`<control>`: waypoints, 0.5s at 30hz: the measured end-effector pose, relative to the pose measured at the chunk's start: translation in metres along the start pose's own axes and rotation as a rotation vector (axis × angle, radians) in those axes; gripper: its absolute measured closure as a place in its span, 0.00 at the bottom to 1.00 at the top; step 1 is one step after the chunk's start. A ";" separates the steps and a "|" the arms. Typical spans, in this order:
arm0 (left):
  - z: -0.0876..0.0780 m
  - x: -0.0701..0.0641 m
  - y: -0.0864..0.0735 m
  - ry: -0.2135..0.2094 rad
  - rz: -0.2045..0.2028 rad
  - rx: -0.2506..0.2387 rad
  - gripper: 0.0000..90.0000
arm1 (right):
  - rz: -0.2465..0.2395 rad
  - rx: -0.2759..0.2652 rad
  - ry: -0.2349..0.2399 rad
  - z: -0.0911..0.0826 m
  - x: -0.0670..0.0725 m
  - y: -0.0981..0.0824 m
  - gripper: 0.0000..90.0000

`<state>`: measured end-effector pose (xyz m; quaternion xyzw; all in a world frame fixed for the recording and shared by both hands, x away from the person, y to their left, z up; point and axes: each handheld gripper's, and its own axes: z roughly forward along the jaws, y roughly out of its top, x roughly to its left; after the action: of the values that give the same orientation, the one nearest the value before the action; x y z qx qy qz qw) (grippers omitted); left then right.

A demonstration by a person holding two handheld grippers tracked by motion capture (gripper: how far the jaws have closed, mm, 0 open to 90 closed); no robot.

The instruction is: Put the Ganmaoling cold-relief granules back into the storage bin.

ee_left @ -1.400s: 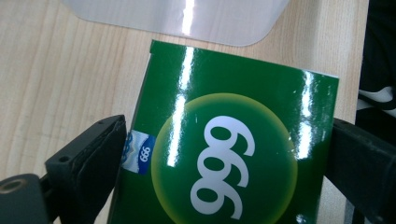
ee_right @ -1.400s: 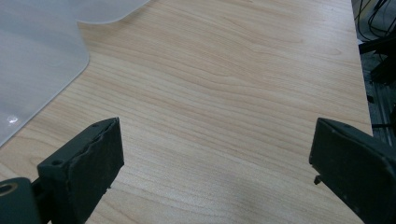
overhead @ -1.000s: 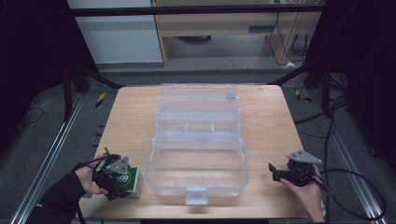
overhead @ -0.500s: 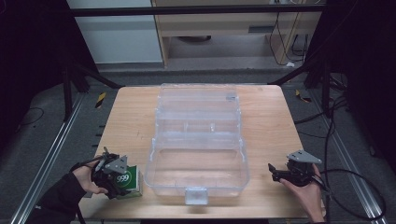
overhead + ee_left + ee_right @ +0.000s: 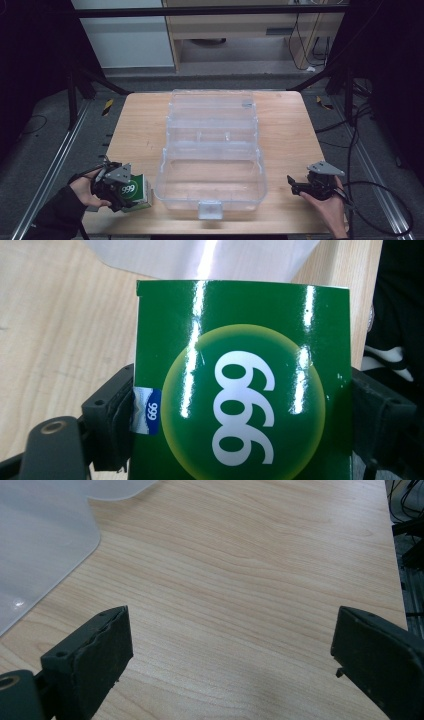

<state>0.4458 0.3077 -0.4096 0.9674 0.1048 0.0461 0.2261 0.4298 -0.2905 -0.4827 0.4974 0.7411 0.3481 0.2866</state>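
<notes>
Nearby, clear case (image 5: pixel 212 170) lies open, nothing inside.

Right gripper (image 5: pixel 230 655) jaws wide apart — bare wooden table (image 5: pixel 260 570), clear container (image 5: pixel 40 540) corner

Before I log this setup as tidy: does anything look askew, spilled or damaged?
Nothing stands out. The clear box lies open and square on the table; the green carton looks undented in the left gripper. The right gripper is open.
</notes>
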 end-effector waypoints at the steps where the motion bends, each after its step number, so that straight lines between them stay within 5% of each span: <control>1: -0.003 0.000 0.001 0.006 -0.001 -0.001 0.17 | 0.001 -0.001 0.000 0.000 0.000 0.000 0.04; 15: -0.035 0.001 0.013 0.058 -0.004 -0.025 0.17 | 0.009 0.001 0.002 -0.001 -0.002 0.000 0.04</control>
<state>0.4439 0.3116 -0.3726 0.9625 0.1128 0.0748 0.2352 0.4296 -0.2923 -0.4825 0.5007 0.7391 0.3496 0.2842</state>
